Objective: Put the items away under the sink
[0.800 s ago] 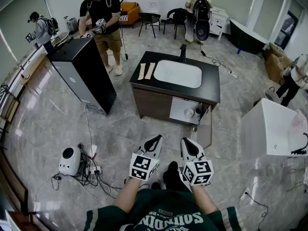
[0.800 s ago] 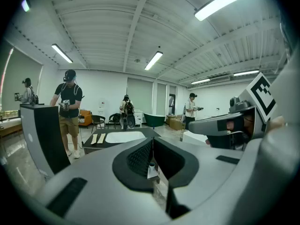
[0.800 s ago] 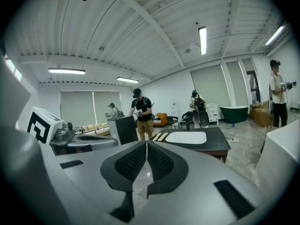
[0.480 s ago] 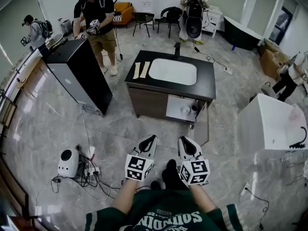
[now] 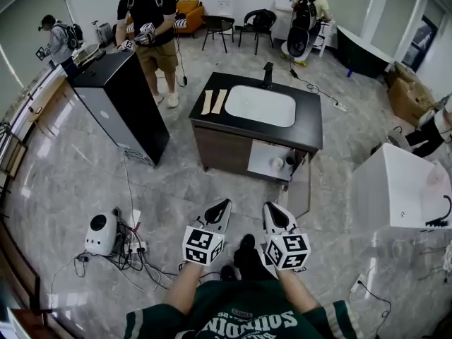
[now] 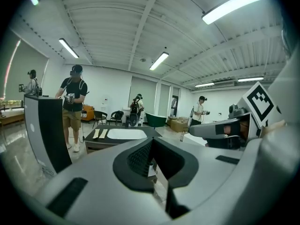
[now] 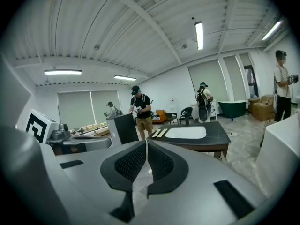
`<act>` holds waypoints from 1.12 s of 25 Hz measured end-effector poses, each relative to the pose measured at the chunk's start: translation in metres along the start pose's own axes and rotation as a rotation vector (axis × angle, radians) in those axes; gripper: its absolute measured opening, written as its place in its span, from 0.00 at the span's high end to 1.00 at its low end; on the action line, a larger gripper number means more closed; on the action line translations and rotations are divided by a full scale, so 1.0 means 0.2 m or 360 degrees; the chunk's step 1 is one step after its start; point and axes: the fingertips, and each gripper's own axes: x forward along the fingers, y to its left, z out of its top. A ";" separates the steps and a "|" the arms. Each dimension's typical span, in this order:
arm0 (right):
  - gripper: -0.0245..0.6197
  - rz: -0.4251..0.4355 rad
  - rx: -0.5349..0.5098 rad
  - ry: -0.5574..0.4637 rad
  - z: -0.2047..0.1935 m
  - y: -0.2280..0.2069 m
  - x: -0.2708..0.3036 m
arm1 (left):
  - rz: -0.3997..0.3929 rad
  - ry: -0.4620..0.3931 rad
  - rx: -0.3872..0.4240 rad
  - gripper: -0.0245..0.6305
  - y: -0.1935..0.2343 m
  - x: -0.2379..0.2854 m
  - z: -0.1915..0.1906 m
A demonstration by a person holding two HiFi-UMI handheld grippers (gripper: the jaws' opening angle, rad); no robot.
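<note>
Tongs were both clenched on nothing, left tongs (image 5: 223, 205) just beside right tongs (image 5: 271, 208), well apart from the sink cabinet (image 5: 222, 150), facing its open door (image 5: 302, 189).

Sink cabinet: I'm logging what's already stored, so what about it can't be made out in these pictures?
Items in the open compartment: head view, too small to identify; one looks pale, one dark.
Space behind the closed brown front: hidden by that panel in every view.
Lower part of the cabinet: left gripper view, mostly covered by the left claw; right gripper view, mostly covered by the right claw.
</note>
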 end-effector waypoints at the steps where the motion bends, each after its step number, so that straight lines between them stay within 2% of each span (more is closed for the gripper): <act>1: 0.89 -0.0009 -0.0008 0.0000 0.01 -0.01 0.03 | -0.0006 0.0003 -0.0011 0.95 0.02 0.02 0.00; 7: 0.89 0.0024 -0.0043 -0.0001 0.12 -0.07 0.33 | -0.0035 0.0047 -0.0045 0.95 0.15 0.25 0.03; 16: 0.89 0.0115 -0.0006 0.0020 0.32 -0.26 0.81 | -0.0002 0.0079 0.0002 0.95 0.42 0.68 0.19; 23: 0.89 0.0170 -0.0049 0.0026 0.45 -0.39 1.02 | 0.0073 0.0050 -0.0022 0.95 0.58 0.90 0.27; 28: 0.89 0.0175 -0.0018 0.0049 0.46 -0.46 1.13 | 0.0094 0.0050 -0.0032 0.95 0.67 1.01 0.30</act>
